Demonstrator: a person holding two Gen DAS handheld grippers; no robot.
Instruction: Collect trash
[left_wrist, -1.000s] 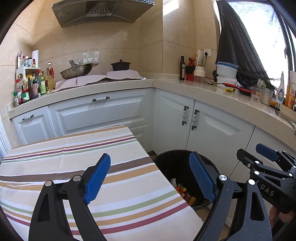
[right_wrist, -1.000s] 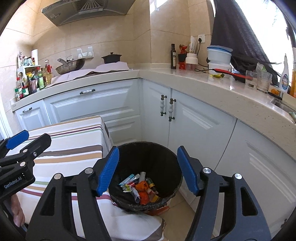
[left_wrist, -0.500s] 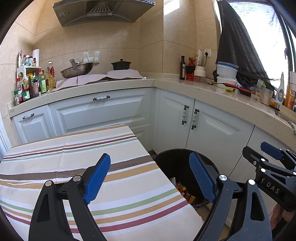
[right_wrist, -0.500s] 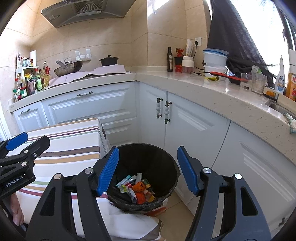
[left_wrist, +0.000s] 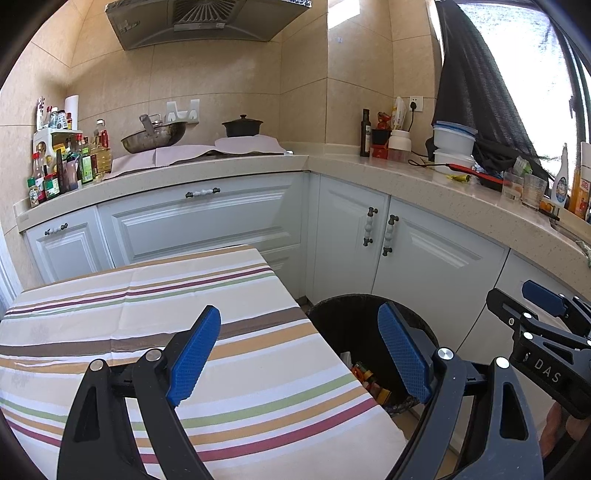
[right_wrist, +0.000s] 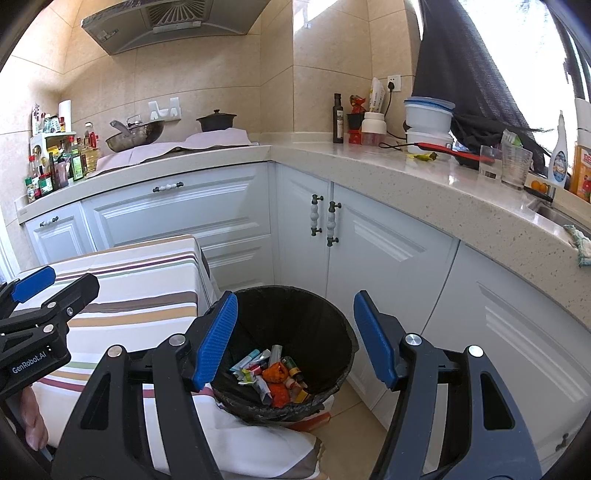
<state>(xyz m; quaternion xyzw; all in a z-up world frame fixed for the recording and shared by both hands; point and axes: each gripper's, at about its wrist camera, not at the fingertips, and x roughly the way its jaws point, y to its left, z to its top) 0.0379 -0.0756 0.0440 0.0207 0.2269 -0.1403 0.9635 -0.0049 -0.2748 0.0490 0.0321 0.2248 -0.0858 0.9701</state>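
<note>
Both grippers are wide open and hold nothing. The left gripper (left_wrist: 299, 354) hangs over the near right corner of the table with the striped tablecloth (left_wrist: 110, 306). The right gripper (right_wrist: 291, 336) hangs right above the black trash bin (right_wrist: 343, 332), which stands on the floor just beside the table's right edge.

The trash (right_wrist: 273, 373), small wrappers and bits of orange stuff, lies in a pile at the bottom of the bin. No trash shows on the tablecloth.

The job looks almost done, so little can go wrong. The tablecloth hangs down and touches the bin. If a gripper catches the cloth, it could pull it and tip the bin over. A low right gripper could also bump the bin's rim.
</note>
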